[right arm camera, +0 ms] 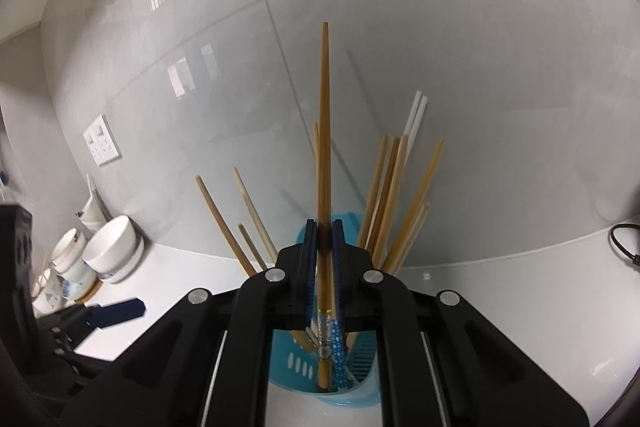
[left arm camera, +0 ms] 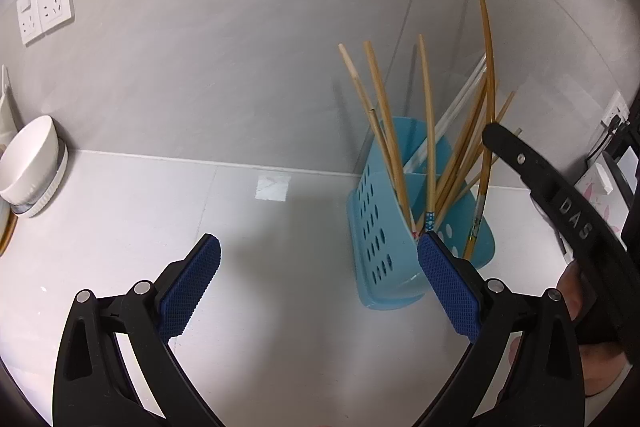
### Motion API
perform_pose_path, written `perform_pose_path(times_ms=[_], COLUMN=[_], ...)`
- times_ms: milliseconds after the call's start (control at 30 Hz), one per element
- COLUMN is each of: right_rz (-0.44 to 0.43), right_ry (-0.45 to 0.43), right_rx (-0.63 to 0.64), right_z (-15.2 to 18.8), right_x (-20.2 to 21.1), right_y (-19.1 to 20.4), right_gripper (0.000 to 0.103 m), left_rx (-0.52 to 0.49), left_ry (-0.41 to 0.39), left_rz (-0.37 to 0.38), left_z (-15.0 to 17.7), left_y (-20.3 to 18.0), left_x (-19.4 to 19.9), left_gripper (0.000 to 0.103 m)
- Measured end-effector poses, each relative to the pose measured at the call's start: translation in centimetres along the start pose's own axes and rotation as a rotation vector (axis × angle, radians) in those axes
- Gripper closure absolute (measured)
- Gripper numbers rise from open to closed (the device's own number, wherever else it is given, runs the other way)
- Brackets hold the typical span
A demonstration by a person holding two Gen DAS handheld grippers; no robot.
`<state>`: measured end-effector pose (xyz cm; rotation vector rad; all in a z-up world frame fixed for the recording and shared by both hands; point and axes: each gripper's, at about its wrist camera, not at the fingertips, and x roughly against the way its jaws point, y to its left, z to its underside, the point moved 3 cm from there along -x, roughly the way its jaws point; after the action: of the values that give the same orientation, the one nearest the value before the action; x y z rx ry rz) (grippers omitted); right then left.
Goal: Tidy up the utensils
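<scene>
While the right tongs [right arm camera: 324, 251] pinch a bamboo chopstick [right arm camera: 324, 131] above the blue holder [right arm camera: 288, 367], only the left view shows the left tongs [left arm camera: 320, 283] spread beside it.

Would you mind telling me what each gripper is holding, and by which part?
The right gripper clamps one wooden chopstick low on its shaft, just above the patterned end. The left gripper is open, holding nothing.

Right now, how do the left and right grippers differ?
The left gripper is open with nothing between its blue pads; the right gripper is shut on a bamboo chopstick. The left sits beside the blue holder; the right is above it. Both have black arms.
</scene>
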<state>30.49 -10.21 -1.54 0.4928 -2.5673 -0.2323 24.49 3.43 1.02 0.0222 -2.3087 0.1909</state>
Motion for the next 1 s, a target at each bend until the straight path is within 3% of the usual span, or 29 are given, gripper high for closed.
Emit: perform_pose_path(times_ms=[467, 567, 700, 867, 1000], right_rz=[0.048, 0.064, 0.085, 0.103, 0.119], right_ry=[0.042, 0.039, 0.026, 0.048, 0.076], right_rx=[0.024, 0.036, 0.038, 0.052, 0.077], right_z=[1.6, 1.2, 0.2, -0.4, 0.1], right_x=[-0.8, 0.2, 2.3, 5.0, 7.1], right_y=[0.5, 0.5, 0.1, -0.4, -0.7], right_gripper=[0.093, 0.072, 0.051, 0.028, 0.016], left_rx=[0.004, -0.002, -0.012, -0.019, -0.034], left_ry=[0.010, 0.003, -0.009, -0.029, -0.032], left_rz=[-0.014, -0.010, 0.004, 0.007, 0.009], left_z=[-0.1, -0.1, -0.2, 0.0, 0.5], left_y=[0.9, 0.7, 0.2, -0.4, -1.1], left_x=[-1.1, -0.6, 0.5, 2.3, 3.6], left_gripper=[0.006, 0.006, 0.006, 0.006, 0.006])
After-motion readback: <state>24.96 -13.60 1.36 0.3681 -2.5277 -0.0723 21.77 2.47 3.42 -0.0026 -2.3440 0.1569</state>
